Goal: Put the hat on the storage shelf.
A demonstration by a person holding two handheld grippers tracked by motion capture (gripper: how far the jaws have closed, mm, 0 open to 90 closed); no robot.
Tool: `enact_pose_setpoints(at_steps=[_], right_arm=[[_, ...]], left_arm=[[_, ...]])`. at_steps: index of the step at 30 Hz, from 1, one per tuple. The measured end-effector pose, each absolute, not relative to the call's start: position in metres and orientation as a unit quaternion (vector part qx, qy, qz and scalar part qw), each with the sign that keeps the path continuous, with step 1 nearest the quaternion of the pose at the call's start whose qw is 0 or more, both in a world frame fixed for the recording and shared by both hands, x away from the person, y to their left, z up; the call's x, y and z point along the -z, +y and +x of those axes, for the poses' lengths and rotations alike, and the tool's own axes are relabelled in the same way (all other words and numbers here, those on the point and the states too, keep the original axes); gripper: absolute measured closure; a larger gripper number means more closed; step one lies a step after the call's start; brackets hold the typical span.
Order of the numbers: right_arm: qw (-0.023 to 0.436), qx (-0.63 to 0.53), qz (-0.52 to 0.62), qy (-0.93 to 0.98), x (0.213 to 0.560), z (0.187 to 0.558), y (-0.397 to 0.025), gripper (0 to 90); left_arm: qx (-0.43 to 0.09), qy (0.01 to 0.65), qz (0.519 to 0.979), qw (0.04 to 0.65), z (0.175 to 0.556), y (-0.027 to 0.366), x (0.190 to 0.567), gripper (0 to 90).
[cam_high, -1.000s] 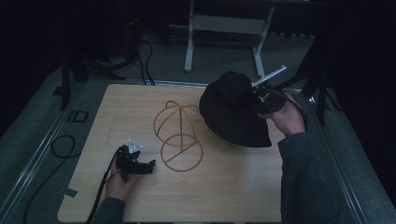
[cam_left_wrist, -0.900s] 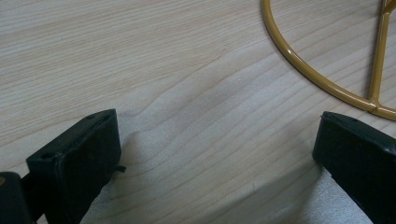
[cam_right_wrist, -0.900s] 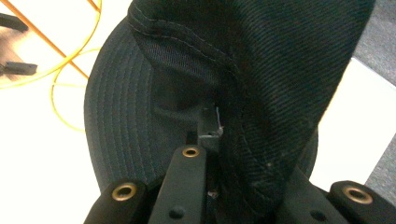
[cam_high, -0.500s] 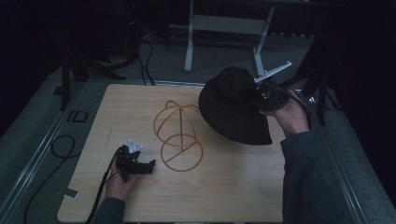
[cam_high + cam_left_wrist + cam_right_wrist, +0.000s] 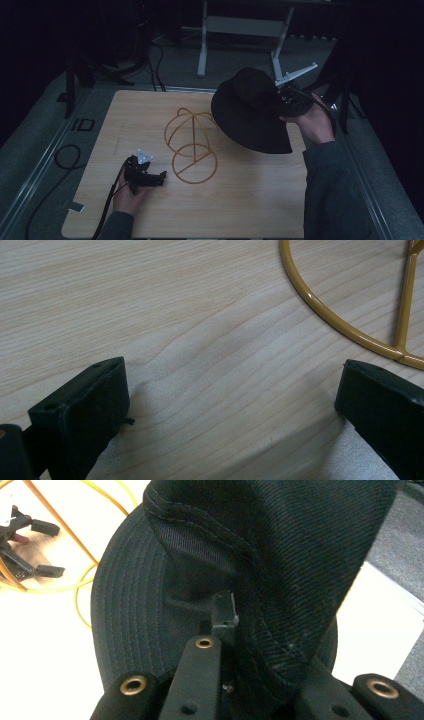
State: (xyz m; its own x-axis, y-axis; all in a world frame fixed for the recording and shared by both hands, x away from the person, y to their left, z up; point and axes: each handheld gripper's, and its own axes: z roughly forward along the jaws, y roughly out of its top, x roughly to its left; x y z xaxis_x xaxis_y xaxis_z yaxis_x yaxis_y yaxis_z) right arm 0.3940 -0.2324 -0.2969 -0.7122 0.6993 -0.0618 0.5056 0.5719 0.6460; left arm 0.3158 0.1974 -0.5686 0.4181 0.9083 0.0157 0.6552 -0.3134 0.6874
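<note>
Holding the black hat [image 5: 250, 112] pinched by its brim in the right gripper [image 5: 286, 96] above the table's [image 5: 250, 210] right side, it needed centring over the wire stand [image 5: 192, 142], while the left gripper [image 5: 161, 178] rested open beside it.

A light wooden table [image 5: 250, 210], grey floor [image 5: 35, 130], and a white metal frame [image 5: 240, 25] behind
</note>
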Motion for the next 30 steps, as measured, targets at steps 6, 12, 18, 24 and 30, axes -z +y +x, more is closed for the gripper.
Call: enact_pose_setpoints(at_steps=[6,12,18,24,30], right_arm=[[0.159,-0.316,0.343,0.870,0.293,0.392,-0.235,88.0],[0.159,-0.321,0.342,0.868,0.290,0.391,-0.238,88.0],[0.159,-0.325,0.341,0.868,0.287,0.391,-0.239,88.0],[0.155,-0.332,0.334,0.868,0.284,0.389,-0.240,88.0],[0.152,-0.338,0.330,0.868,0.281,0.387,-0.241,88.0]], left_arm=[[-0.206,0.499,0.783,0.308,0.316,0.197,0.569,1.2],[-0.206,0.499,0.783,0.309,0.316,0.197,0.569,1.3],[-0.206,0.499,0.783,0.309,0.316,0.197,0.569,1.3],[-0.206,0.499,0.783,0.309,0.316,0.197,0.569,1.3],[-0.206,0.499,0.783,0.309,0.316,0.197,0.569,1.2]])
